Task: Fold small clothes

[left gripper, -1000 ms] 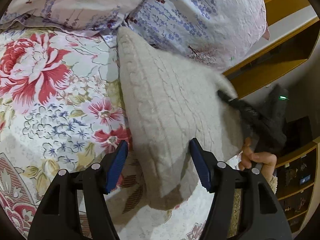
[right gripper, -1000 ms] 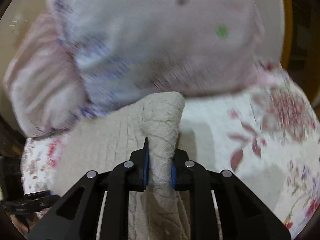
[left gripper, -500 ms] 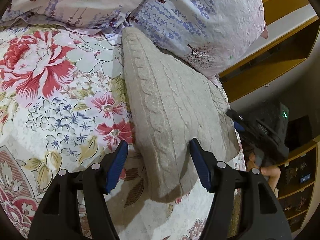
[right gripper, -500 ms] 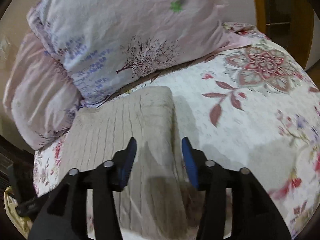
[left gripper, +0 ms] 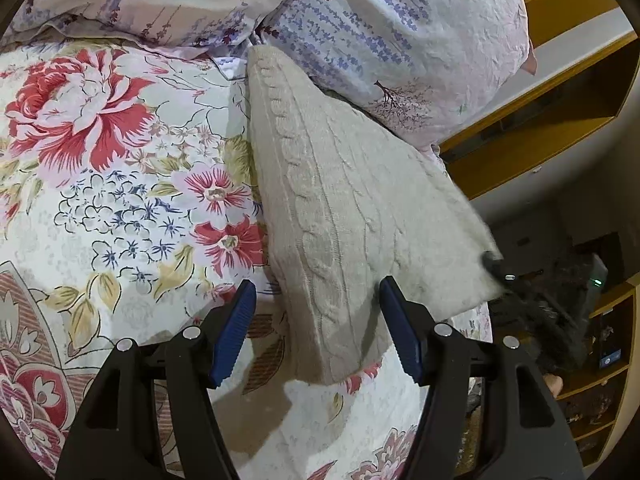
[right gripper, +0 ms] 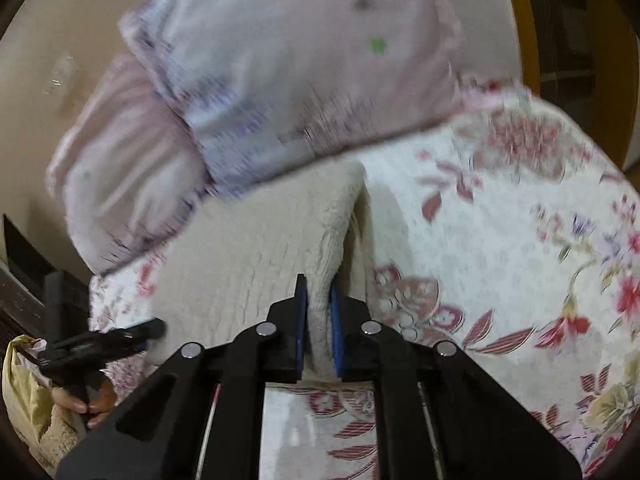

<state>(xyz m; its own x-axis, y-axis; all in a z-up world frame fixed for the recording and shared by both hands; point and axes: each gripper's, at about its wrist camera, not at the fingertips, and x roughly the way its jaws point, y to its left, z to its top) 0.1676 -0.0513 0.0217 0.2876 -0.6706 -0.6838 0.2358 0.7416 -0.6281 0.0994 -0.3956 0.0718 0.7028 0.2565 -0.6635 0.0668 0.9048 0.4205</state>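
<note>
Sweater: our folded knit, far edge against the pillow.
Right gripper: just closed, pinching its edge.
Left gripper: released, straddling the near corner.
Bedspread: open room alongside.

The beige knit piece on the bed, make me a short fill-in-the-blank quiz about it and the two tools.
1. The right tool is ____ on an edge of the beige knit piece.
2. The left tool stands ____, its pads pressing nothing.
3. The knit piece lies on a bedspread printed with ____.
4. Its far end lies against a ____.

Missing words: shut; open; flowers; pillow
</note>
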